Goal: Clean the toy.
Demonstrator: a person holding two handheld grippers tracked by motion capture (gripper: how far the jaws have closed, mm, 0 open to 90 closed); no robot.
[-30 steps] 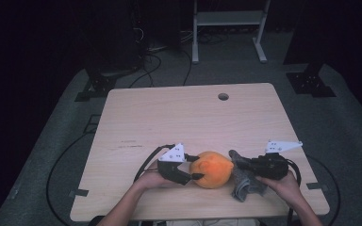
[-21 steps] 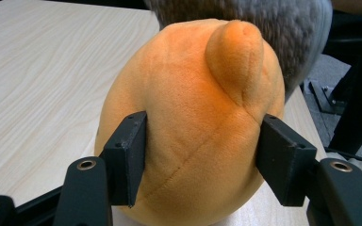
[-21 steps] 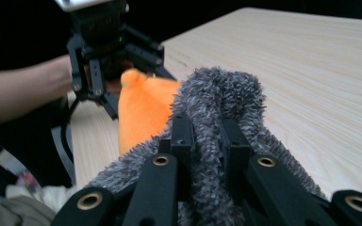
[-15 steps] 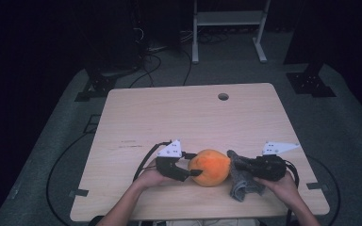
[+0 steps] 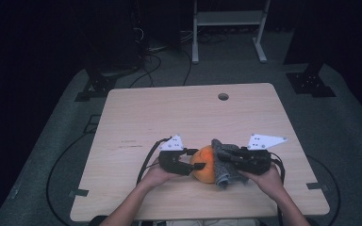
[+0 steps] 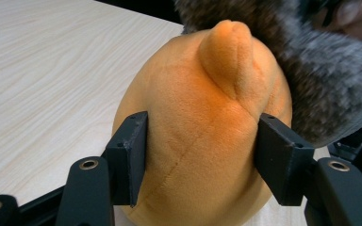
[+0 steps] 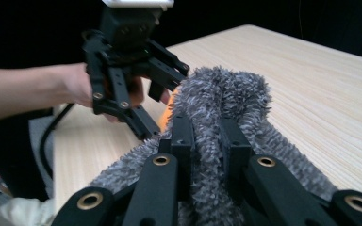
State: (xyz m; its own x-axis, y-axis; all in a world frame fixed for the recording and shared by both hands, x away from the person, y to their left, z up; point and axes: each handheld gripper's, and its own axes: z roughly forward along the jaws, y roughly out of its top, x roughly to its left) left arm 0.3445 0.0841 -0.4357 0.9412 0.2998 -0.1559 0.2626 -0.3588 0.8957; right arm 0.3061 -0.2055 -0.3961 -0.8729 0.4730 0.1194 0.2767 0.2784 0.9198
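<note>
Left tool (image 5: pixel 188 162) is clamping the orange plush toy (image 5: pixel 203 164) from the side, its two black jaws pressing into the soft body on either flank, as the left gripper view shows close up (image 6: pixel 202 160); those jaws have just been closing a little further on the toy between them. Right tool (image 5: pixel 226 160) is pinching a grey fuzzy cloth (image 5: pixel 224 165), with its jaws drawn close together on a fold of the pile, seen from the right gripper view (image 7: pixel 202 141) where the cloth (image 7: pixel 226 99) is bunching up between and over the jaws. The toy is sitting on the wooden bench (image 5: pixel 169 117) near its front edge, between the two tools, with a small ear or nub pointing up. The cloth is draping over the toy's right side and touching it, hanging down toward the bench surface. Both of the person's hands are gripping the tools from the near edge, the left hand (image 5: pixel 158 176) and the right hand (image 5: pixel 266 179) well apart
</note>
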